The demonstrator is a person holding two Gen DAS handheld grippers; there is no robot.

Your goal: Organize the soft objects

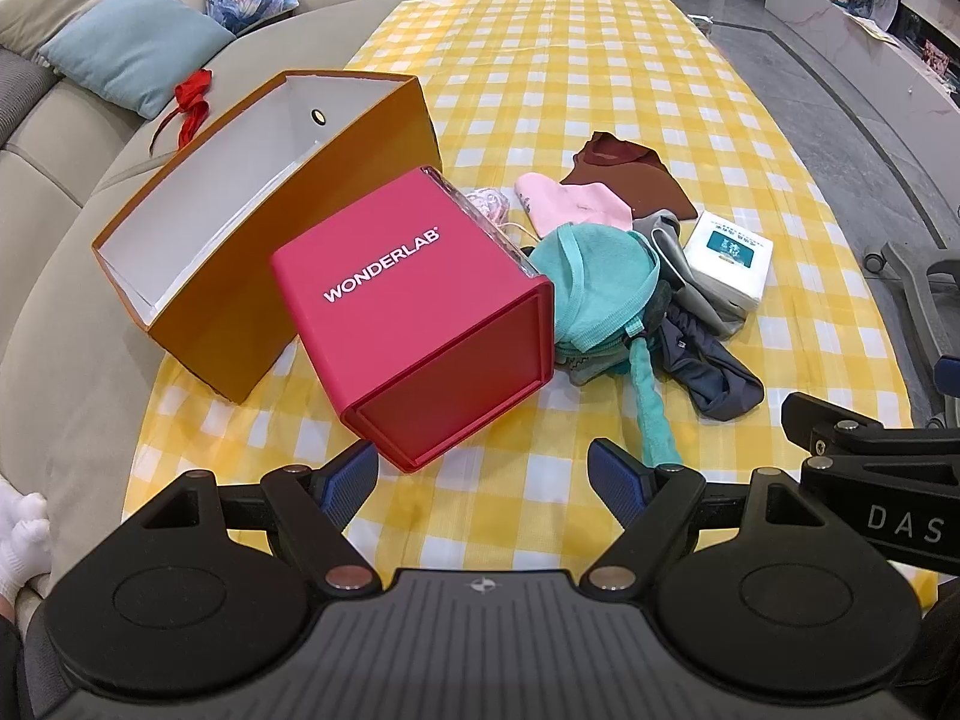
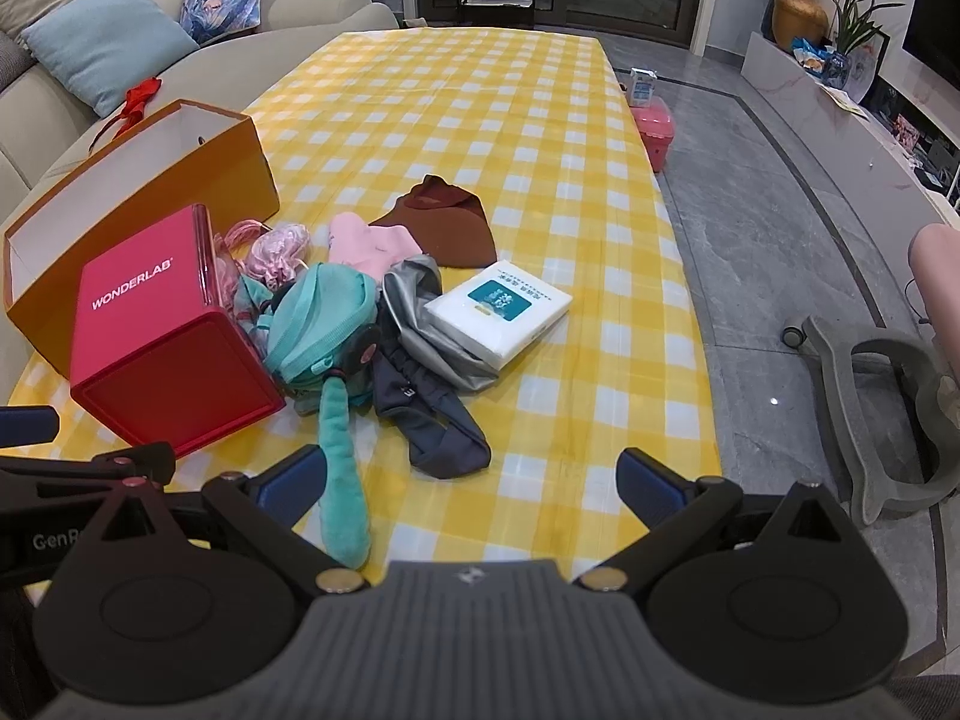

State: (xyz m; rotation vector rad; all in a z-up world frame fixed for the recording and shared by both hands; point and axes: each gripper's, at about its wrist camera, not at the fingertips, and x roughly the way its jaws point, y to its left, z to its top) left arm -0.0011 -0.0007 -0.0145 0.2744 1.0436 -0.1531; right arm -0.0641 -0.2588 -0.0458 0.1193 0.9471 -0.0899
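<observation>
A pile of soft things lies mid-table: a teal bag with a long strap, a dark blue cloth, a grey cloth, a pink cloth and a brown cloth. An open orange box stands at the left. A red WONDERLAB box lies on its side beside it. My left gripper is open and empty, just before the red box. My right gripper is open and empty, near the teal strap.
A white tissue pack lies right of the pile. The table has a yellow checked cloth. A sofa with cushions runs along the left. A chair base stands on the floor at the right.
</observation>
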